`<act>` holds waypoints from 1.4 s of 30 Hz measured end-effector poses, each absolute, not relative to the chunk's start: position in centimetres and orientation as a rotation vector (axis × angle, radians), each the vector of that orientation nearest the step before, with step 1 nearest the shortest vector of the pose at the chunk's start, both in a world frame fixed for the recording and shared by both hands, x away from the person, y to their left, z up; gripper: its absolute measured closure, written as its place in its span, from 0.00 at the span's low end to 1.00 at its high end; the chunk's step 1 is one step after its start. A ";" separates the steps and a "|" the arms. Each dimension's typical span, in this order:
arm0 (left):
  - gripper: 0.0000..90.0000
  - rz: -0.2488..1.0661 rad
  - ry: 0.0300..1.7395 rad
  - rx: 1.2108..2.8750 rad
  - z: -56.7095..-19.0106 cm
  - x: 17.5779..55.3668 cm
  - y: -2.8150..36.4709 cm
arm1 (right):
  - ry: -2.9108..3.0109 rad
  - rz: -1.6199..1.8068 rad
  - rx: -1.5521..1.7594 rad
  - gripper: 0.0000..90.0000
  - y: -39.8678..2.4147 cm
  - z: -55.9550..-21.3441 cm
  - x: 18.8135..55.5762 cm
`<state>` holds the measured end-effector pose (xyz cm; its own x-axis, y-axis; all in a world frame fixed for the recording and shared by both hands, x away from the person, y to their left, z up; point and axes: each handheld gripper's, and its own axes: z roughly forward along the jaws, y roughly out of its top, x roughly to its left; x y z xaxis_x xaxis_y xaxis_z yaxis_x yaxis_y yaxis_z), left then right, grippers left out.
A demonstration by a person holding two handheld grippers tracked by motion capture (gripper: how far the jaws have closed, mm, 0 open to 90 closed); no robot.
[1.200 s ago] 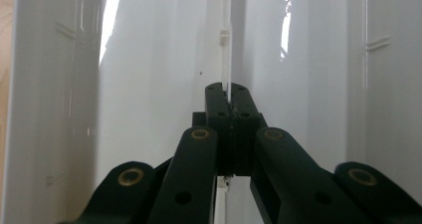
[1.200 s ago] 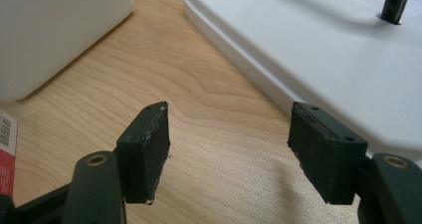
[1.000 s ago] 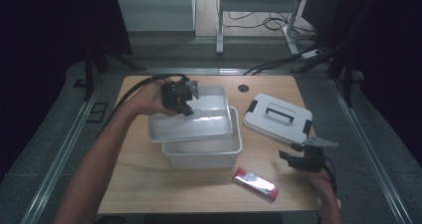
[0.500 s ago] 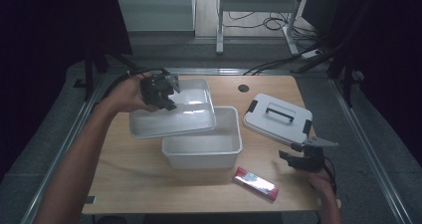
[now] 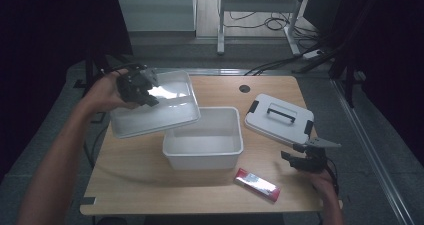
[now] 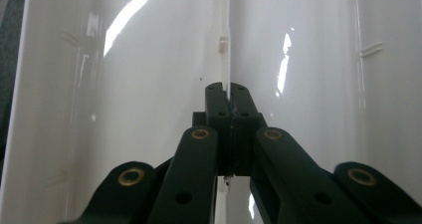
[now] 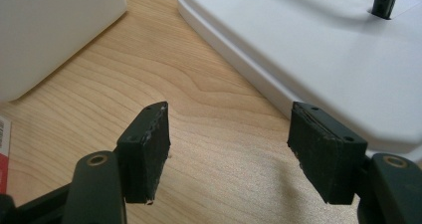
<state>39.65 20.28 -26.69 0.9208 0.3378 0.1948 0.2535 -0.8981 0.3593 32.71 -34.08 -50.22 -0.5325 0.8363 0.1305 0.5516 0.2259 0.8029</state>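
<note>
Tray (image 5: 155,110), a translucent white insert, was pinched by the left gripper (image 5: 136,86) on its central rib; in the left gripper view the black jaws were pressed together on that thin rib (image 6: 225,59), tray plastic to either side. Left hand (image 5: 107,92) held it up off the table, tilted, over the table's far-left part, its near-right corner overlapping the far-left rim of the open white bin (image 5: 204,157). Bin sat mid-table. Right gripper (image 5: 306,157) hung low near the table's right edge, jaws spread with nothing between them; the right gripper view showed bare wood (image 7: 219,149) between the two pads (image 7: 149,149). Just beyond it lay the grey-white lid (image 5: 279,119) with a dark handle and dark latches, flat on the table, right of the bin, apart from it. Lid's edge ran close by the right-hand pad in the right gripper view (image 7: 318,59). Red-and-white packet (image 5: 257,184) lay flat at the table's near edge, between bin and right gripper, touching neither. Wooden table (image 5: 135,185) had a dark round hole (image 5: 244,88) near its far edge.
</note>
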 end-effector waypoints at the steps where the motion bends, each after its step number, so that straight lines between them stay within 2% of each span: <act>1: 1.00 0.357 0.453 2.747 -26.7 39.6 20.8 | 2.176 1.211 1.292 0.36 -34.1 -50.2 32.7; 20: 1.00 0.346 0.722 2.699 -29.4 39.3 29.9 | 2.177 1.203 1.300 0.36 -34.1 -50.4 32.8; 31: 1.00 0.331 0.802 2.650 -31.7 39.3 32.0 | 2.185 1.193 1.301 0.36 -34.0 -50.5 32.8; 42: 1.00 0.241 0.842 2.653 -37.6 40.5 32.4 | 2.191 1.184 1.302 0.36 -33.9 -50.6 32.9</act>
<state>40.49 32.40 -37.56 0.8093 0.5847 0.0566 0.5259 -0.7640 0.3738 32.88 -33.89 -50.58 -0.5280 0.8398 0.1264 0.5660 0.2371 0.7896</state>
